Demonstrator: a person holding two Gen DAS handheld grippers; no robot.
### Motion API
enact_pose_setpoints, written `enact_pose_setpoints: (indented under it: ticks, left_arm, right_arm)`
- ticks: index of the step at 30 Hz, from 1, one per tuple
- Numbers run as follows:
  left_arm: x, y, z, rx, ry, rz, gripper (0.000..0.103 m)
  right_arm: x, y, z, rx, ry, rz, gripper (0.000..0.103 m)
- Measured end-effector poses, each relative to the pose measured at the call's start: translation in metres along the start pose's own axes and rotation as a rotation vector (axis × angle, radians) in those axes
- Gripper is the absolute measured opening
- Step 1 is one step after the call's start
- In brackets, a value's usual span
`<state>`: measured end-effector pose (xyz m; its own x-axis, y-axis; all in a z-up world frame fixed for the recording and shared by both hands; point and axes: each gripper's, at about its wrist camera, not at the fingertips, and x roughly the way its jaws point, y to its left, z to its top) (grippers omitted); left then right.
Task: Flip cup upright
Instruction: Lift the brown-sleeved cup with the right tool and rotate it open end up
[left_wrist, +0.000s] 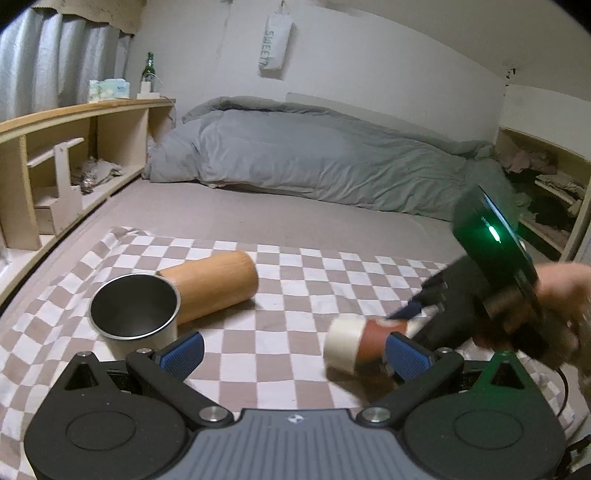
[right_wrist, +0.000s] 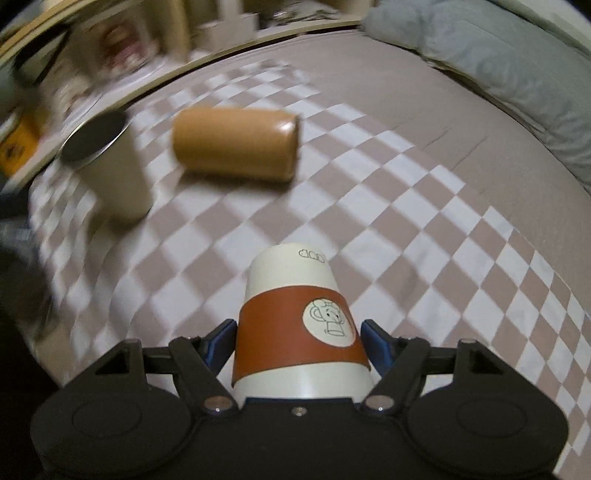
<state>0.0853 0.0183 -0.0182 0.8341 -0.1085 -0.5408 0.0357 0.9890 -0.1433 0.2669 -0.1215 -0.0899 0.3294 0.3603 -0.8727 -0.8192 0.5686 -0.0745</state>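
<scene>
In the left wrist view, the left tongs (left_wrist: 293, 350) stand wide with nothing between them at lower centre, while at right the right tongs (left_wrist: 400, 325) clamp the paper cup (left_wrist: 354, 341), its long axis lying sideways with the white base end toward frame left above the checkered cloth (left_wrist: 288, 284). The right wrist view alone shows the cup's (right_wrist: 299, 321) brown sleeve pinched between blue pads (right_wrist: 221, 343), narrow base pointing up-frame; open cloth (right_wrist: 424, 236) spreads right, the wooden cup (right_wrist: 236, 144) and steel cup (right_wrist: 110, 166) upper left.
</scene>
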Motion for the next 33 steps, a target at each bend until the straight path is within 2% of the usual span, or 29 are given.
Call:
enact_pose_setpoints:
  ticks: [5, 11, 16, 19, 21, 22, 25, 33]
  left_arm:
    - [0.024, -0.005, 0.016, 0.005, 0.015, -0.016, 0.102]
    - [0.075, -0.027, 0.021, 0.108, 0.073, -0.013, 0.102]
    - [0.112, -0.037, 0.024, 0.175, 0.055, 0.009, 0.102]
    - [0.133, -0.040, 0.024, 0.193, 0.075, 0.019, 0.102]
    - [0.146, -0.041, 0.022, 0.209, 0.095, 0.049, 0.102]
    - [0.150, -0.041, 0.020, 0.216, 0.101, 0.054, 0.102]
    - [0.159, -0.041, 0.015, 0.233, 0.128, 0.047, 0.102]
    - [0.150, -0.041, 0.005, 0.301, 0.128, 0.057, 0.102]
  right_arm:
    - [-0.002, 0.017, -0.027, -0.137, 0.009, -0.038, 0.074]
    - [-0.008, 0.022, -0.039, -0.218, -0.043, -0.049, 0.074]
    - [-0.010, 0.026, -0.043, -0.240, -0.072, -0.065, 0.074]
    - [-0.011, 0.031, -0.048, -0.246, -0.090, -0.084, 0.074]
    - [-0.012, 0.034, -0.051, -0.257, -0.098, -0.113, 0.079]
    - [-0.011, 0.037, -0.053, -0.273, -0.092, -0.134, 0.082]
    - [-0.011, 0.042, -0.060, -0.311, -0.089, -0.196, 0.083]
    - [-0.026, 0.035, -0.071, -0.268, -0.116, -0.316, 0.088]
